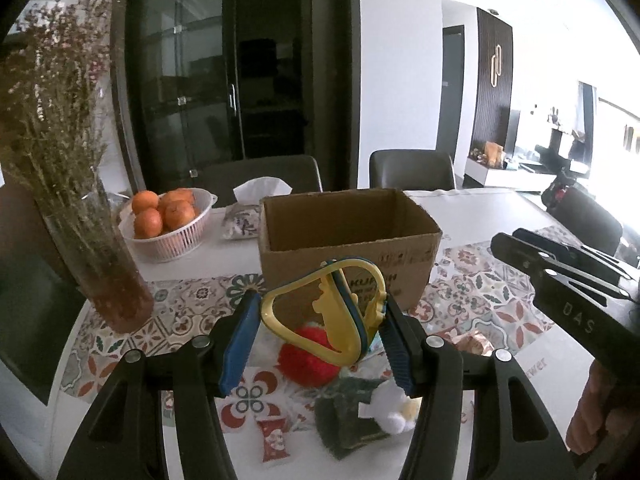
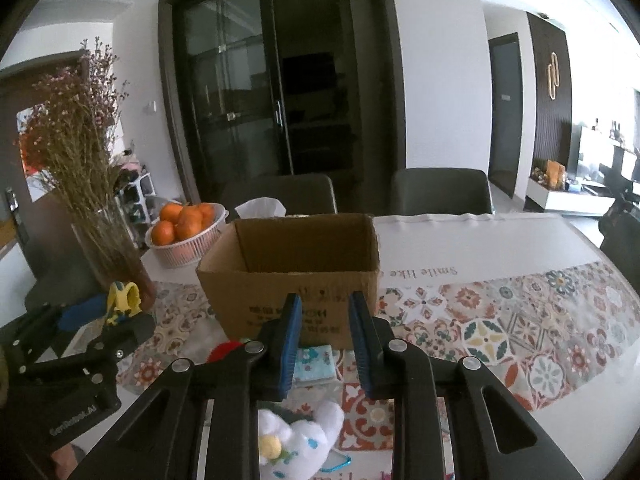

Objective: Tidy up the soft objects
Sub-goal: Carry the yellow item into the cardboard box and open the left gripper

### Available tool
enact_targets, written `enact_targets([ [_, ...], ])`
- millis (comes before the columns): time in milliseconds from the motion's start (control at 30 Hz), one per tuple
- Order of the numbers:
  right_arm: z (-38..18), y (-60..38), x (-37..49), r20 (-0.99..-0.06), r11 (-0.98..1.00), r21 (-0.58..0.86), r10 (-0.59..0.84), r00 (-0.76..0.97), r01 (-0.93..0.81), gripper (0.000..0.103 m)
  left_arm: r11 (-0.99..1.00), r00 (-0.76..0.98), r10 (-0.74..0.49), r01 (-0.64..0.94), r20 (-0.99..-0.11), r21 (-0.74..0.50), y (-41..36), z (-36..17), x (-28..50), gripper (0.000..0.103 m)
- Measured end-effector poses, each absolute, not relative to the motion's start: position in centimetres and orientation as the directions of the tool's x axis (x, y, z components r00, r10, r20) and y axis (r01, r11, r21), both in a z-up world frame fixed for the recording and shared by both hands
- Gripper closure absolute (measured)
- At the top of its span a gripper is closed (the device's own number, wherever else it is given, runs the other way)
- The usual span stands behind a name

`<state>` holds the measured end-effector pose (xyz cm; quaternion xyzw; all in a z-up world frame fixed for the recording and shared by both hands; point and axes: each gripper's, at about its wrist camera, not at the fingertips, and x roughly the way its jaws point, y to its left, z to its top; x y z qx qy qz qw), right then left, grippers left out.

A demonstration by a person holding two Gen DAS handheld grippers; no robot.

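My left gripper (image 1: 316, 320) is shut on a yellow and blue soft toy (image 1: 332, 312), held above the table just in front of the open cardboard box (image 1: 344, 240). It also shows in the right wrist view (image 2: 120, 304). Below it lie a red pompom ball (image 1: 308, 360), a dark green cloth (image 1: 348, 412) and a white plush toy (image 1: 392, 412). My right gripper (image 2: 324, 344) is open and empty, above the white plush (image 2: 296, 436) and in front of the box (image 2: 292, 272). A light blue patterned pack (image 2: 316, 364) lies below it.
A glass vase of dried flowers (image 1: 80, 208) stands at the left. A white basket of oranges (image 1: 168, 220) and a tissue pack (image 1: 260, 192) sit behind the box. Two dark chairs (image 1: 412, 168) stand at the table's far edge. The patterned runner (image 2: 520, 332) stretches right.
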<state>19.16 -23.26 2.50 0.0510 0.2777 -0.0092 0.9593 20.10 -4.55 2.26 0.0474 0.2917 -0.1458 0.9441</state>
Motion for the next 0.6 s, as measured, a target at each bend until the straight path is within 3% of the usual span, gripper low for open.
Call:
enact_targets([
  [600,4.4,-24.9,29.2,-0.622,0.995,0.095,0.068,0.780,-0.011,0.077,0.931,0.735,-0.267,0.364,-0.624,0.030,-7.6,5.1,29.7,0.045],
])
